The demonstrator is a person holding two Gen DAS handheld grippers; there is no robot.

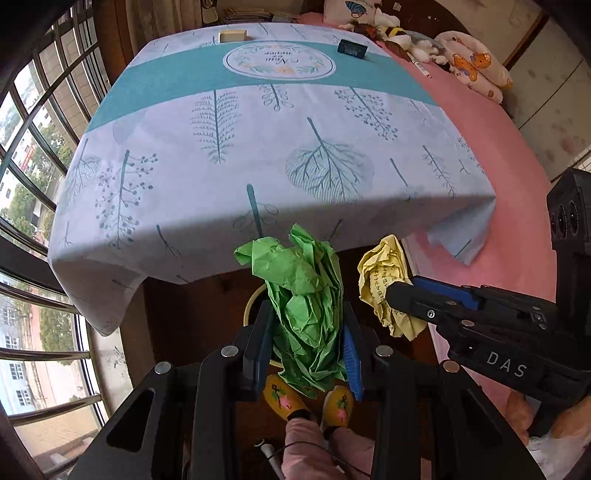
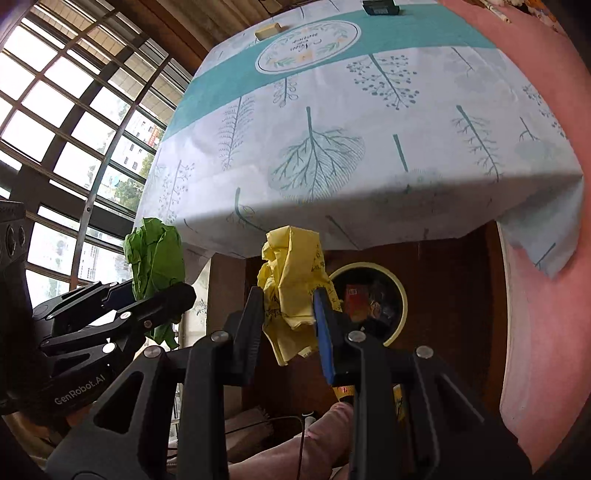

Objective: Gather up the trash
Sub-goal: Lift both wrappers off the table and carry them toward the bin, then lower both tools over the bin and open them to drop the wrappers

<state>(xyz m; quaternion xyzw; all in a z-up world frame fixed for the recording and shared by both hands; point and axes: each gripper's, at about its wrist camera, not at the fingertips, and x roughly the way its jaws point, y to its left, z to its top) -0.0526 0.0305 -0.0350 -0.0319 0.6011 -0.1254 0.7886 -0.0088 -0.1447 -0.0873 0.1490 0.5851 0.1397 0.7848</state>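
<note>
My left gripper (image 1: 306, 321) is shut on a crumpled green paper (image 1: 303, 295), held in the air in front of the table's near edge, above a round cream-rimmed bin (image 1: 253, 302) on the floor. My right gripper (image 2: 286, 295) is shut on a crumpled yellow paper (image 2: 291, 280) with printed text, held just left of and above the same bin (image 2: 397, 291), which holds dark trash. In the left wrist view the right gripper (image 1: 391, 295) and the yellow paper (image 1: 384, 273) are to the right. In the right wrist view the left gripper (image 2: 181, 291) and the green paper (image 2: 155, 258) are to the left.
A table with a leaf-print cloth (image 1: 258, 147) fills the view ahead; a cream box (image 1: 232, 36) and a black box (image 1: 352, 48) lie at its far end. A pink bed (image 1: 517, 166) with soft toys is on the right. Barred windows (image 1: 33, 147) are on the left. My slippered feet (image 1: 288, 398) are below.
</note>
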